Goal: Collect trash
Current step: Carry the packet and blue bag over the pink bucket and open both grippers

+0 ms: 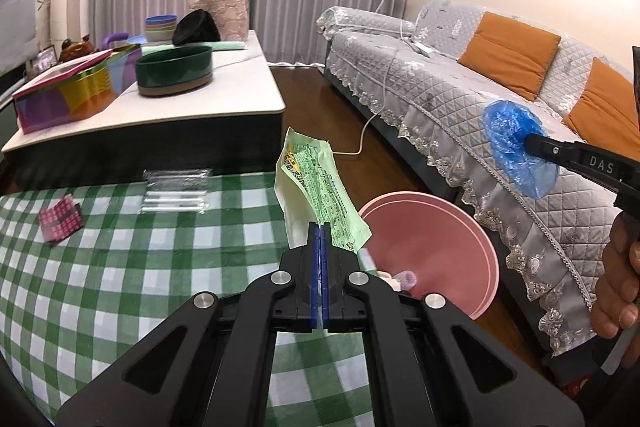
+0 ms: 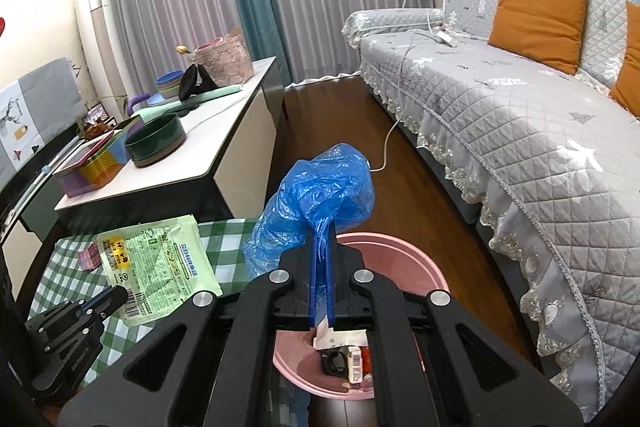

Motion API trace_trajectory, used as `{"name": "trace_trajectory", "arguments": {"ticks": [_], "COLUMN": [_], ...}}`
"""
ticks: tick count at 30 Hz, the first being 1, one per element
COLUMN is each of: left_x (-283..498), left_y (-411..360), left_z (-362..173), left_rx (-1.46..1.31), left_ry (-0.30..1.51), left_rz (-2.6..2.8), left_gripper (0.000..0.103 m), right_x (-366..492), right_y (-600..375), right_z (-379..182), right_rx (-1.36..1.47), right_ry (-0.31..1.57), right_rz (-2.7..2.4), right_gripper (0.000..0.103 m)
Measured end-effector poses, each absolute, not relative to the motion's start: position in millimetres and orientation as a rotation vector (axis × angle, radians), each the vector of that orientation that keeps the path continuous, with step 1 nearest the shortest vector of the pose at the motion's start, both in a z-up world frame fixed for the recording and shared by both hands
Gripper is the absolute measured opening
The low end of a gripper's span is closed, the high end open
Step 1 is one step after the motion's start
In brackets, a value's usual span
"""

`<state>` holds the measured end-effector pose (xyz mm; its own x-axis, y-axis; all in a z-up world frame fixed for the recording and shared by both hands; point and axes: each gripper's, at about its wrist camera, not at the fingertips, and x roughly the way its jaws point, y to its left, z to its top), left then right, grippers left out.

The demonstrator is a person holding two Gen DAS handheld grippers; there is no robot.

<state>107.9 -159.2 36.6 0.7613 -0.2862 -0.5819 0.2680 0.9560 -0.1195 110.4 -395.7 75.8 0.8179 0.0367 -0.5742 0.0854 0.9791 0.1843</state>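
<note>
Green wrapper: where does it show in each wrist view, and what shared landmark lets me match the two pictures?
Left wrist view: the green wrapper stands at centre, pinched edge-on in the left gripper.
Right wrist view: green wrapper lies face-on at lower left, held at its lower corner by the left gripper.
Shared landmark: the pink bin on the floor beside the checked cloth.

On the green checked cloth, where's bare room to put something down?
The green checked cloth is bare across its near half, below the pink wrapper and the clear straw packets. Another bare strip lies between those two. It is crowded toward the pink bin, where the left gripper holds the green packet.
</note>
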Motion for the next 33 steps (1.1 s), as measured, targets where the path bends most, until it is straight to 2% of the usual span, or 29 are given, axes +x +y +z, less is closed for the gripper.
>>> {"name": "trace_trajectory", "arguments": {"ticks": [16,33], "left_x": [119,145], "left_y": [-199,-235], "left_z": [43,19], "left_rx": [0.011,0.048], "left_ry": [0.646,0.710], "left_rz": [-0.364,-0.418], "left_gripper": [0.000,0.000], "right_x": [116,133], "right_y": [-414,-422], "right_z": [72,53], "right_rx": [0.214,0.233], "right_ry": [0.629,0.684], "right_rz": [-0.066,-0.081], "right_gripper": [0.004,0.004]}}
